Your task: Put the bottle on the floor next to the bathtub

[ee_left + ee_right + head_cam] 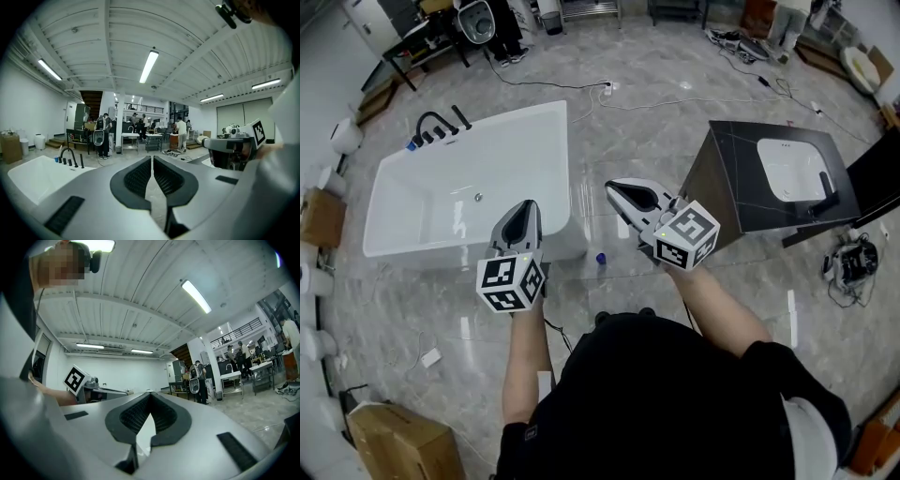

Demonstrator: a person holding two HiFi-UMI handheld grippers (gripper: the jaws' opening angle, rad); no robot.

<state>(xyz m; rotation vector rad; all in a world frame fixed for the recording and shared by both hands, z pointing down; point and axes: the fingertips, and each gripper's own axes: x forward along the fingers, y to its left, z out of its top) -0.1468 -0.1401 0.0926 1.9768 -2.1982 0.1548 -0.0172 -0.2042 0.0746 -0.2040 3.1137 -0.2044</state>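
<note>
Beside bathtub (571,178) corner, bottle (601,258) on floor. Left tongs (525,205) and right tongs (614,188) both clenched, empty. We judge placing done; next move: back away, nothing to grasp.

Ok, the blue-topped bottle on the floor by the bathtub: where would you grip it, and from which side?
The bottle seems upright, since mostly its top shows from above, and the bathtub wall stands close on its left. So probably take its body just under the blue top, jaws level, coming from the open floor on its right. The right gripper, shut and empty, is nearer.
</note>
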